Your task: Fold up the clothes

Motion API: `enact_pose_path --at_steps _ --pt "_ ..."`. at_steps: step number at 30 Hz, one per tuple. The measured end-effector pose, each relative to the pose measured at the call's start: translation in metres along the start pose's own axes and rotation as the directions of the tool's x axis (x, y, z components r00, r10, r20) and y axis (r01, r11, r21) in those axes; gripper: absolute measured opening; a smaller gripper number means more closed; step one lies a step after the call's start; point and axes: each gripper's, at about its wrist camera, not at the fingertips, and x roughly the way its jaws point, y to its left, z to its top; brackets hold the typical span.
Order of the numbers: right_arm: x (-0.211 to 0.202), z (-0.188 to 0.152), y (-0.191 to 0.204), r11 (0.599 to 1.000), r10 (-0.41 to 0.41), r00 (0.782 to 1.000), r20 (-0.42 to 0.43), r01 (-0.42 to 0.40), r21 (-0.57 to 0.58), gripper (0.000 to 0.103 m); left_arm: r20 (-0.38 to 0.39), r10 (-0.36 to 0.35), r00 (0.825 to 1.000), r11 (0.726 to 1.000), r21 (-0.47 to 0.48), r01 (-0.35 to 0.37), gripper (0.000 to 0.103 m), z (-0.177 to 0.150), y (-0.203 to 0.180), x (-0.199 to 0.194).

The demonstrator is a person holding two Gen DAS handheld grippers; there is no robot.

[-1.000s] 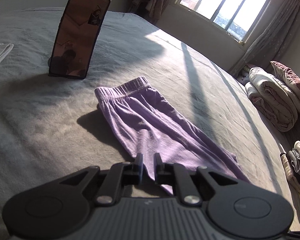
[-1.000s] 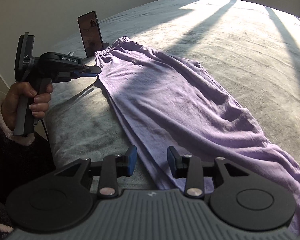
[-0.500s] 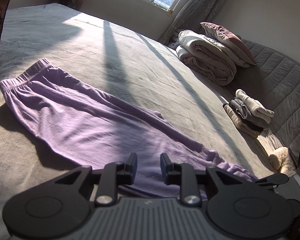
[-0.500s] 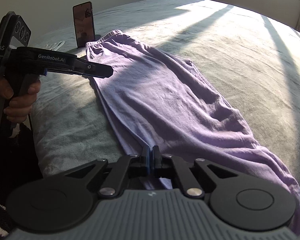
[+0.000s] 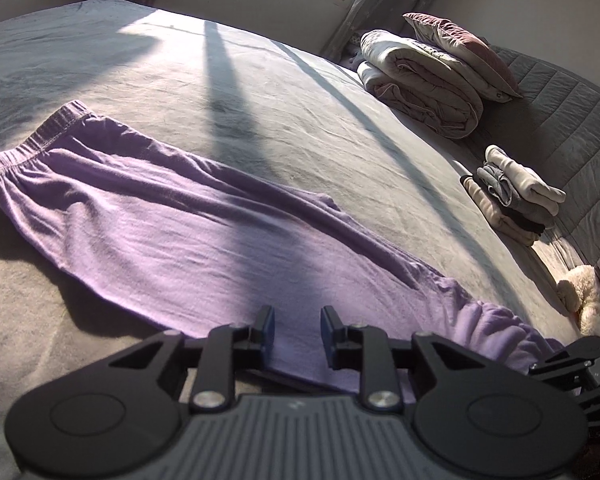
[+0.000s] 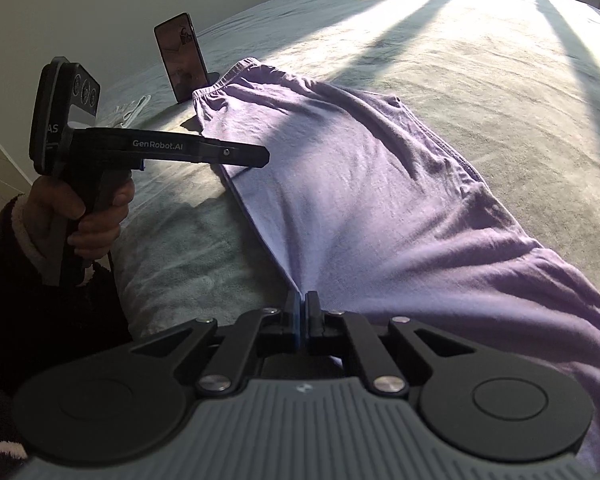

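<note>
Purple pants [image 5: 220, 240] lie flat and lengthwise on the grey bed, waistband [image 6: 224, 80] at the far end near the phone. My right gripper [image 6: 302, 312] is shut on the pants' near side edge, and the cloth [image 6: 380, 200] draws into a small peak at its jaws. My left gripper [image 5: 297, 328] is open, its blue pads apart above the near edge of the pants, with nothing pinched. In the right wrist view the left gripper [image 6: 260, 155] hovers over that same edge, closer to the waistband, held by a hand [image 6: 88, 216].
A phone [image 6: 180, 60] stands on a stand by the waistband, with a white item [image 6: 132, 108] beside it. A stack of folded clothes [image 5: 516, 196], a rolled duvet [image 5: 420, 80] with a pillow and a plush toy [image 5: 584, 300] sit by the headboard.
My right gripper closed from open onto the pants' near edge. My left gripper opened and swung right, so the phone slid out of its view and the headboard end came in.
</note>
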Motion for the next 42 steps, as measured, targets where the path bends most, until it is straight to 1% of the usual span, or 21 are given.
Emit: enact_pose_path --at_steps 3,5,7,12,14,19,20,21,23,24,26,27,29,30,32,34,35,36,37,40,42 --pt "0.005 -0.003 0.001 1.000 -0.004 1.000 -0.018 0.004 -0.014 0.003 -0.014 0.021 1.000 0.999 0.027 -0.020 0.024 -0.001 -0.003 -0.001" --pt "0.007 -0.003 0.000 1.000 -0.008 1.000 -0.021 0.008 -0.017 0.003 -0.030 0.019 0.999 1.000 0.012 -0.019 0.025 0.003 -0.004 -0.005" --pt "0.008 -0.003 -0.002 1.000 -0.010 1.000 -0.025 0.010 -0.011 0.003 -0.033 0.013 0.999 1.000 -0.013 -0.014 0.025 0.014 -0.007 -0.005" --pt "0.011 0.000 -0.001 1.000 -0.016 0.999 -0.037 0.015 -0.017 0.002 0.038 0.010 0.999 1.000 -0.014 -0.009 0.025 0.049 -0.020 0.001" --pt "0.012 0.000 -0.001 1.000 -0.017 0.999 -0.039 0.016 -0.019 0.002 0.069 0.000 0.998 1.000 -0.014 0.001 0.025 0.056 -0.020 0.008" --pt "0.012 0.000 -0.001 1.000 -0.018 0.999 -0.041 0.017 -0.025 0.003 0.120 -0.028 0.992 0.999 -0.029 0.032 0.025 0.056 0.001 0.042" --pt "0.012 0.000 -0.002 1.000 -0.015 0.999 -0.039 0.015 -0.020 0.003 0.119 -0.021 0.993 0.999 -0.023 0.024 0.024 0.054 0.004 0.049" --pt "0.011 0.000 -0.003 1.000 -0.009 1.000 -0.030 0.008 -0.008 0.003 0.106 -0.001 0.994 1.000 -0.008 0.002 0.019 0.050 0.008 0.056" --pt "0.008 0.001 -0.006 1.000 0.005 1.000 -0.013 -0.005 0.016 0.007 0.129 0.000 0.992 0.999 0.044 -0.006 0.019 0.041 0.008 0.058" --pt "0.006 0.005 -0.009 0.999 0.020 1.000 -0.009 -0.020 0.028 0.015 0.143 -0.002 0.990 0.998 0.067 -0.008 0.019 0.038 0.007 0.057" --pt "0.003 0.015 -0.015 0.997 0.046 0.999 -0.001 -0.046 0.059 0.015 0.159 -0.005 0.987 0.997 0.081 -0.008 0.020 0.034 0.006 0.056" --pt "0.003 0.024 -0.020 0.995 0.056 0.998 0.011 -0.057 0.079 0.017 0.161 -0.008 0.987 0.997 0.078 -0.005 0.020 0.034 0.007 0.056" --pt "0.005 0.043 -0.031 0.990 0.059 0.997 0.059 -0.066 0.124 0.033 0.160 -0.014 0.987 0.998 0.070 0.002 0.020 0.035 0.009 0.056" --pt "0.006 0.055 -0.038 0.986 0.057 0.994 0.089 -0.071 0.153 0.045 0.160 -0.015 0.987 0.998 0.069 0.004 0.020 0.035 0.010 0.056" --pt "0.013 0.076 -0.051 0.977 0.051 0.990 0.129 -0.077 0.200 0.046 0.160 -0.016 0.987 0.998 0.067 0.006 0.020 0.035 0.010 0.056" --pt "0.025 0.099 -0.061 0.975 0.005 0.989 0.149 -0.038 0.220 0.046 0.160 -0.017 0.987 0.998 0.067 0.007 0.020 0.035 0.010 0.056" --pt "0.032 0.109 -0.066 0.973 -0.018 0.987 0.157 -0.018 0.229 0.044 0.160 -0.019 0.987 0.998 0.066 0.009 0.020 0.035 0.011 0.056" --pt "0.040 0.118 -0.069 0.976 -0.040 0.987 0.156 0.005 0.220 0.039 0.159 -0.022 0.987 0.998 0.062 0.013 0.020 0.035 0.011 0.056" --pt "0.048 0.126 -0.071 0.977 -0.061 0.986 0.154 0.027 0.211 0.037 0.159 -0.026 0.987 0.998 0.058 0.017 0.020 0.035 0.012 0.056" --pt "0.072 0.139 -0.078 0.978 -0.110 0.986 0.127 0.085 0.191 0.037 0.158 -0.034 0.987 0.998 0.048 0.027 0.020 0.035 0.014 0.056" --pt "0.084 0.143 -0.080 0.978 -0.122 0.986 0.111 0.100 0.186 0.037 0.158 -0.040 0.987 0.999 0.041 0.034 0.020 0.035 0.016 0.056"
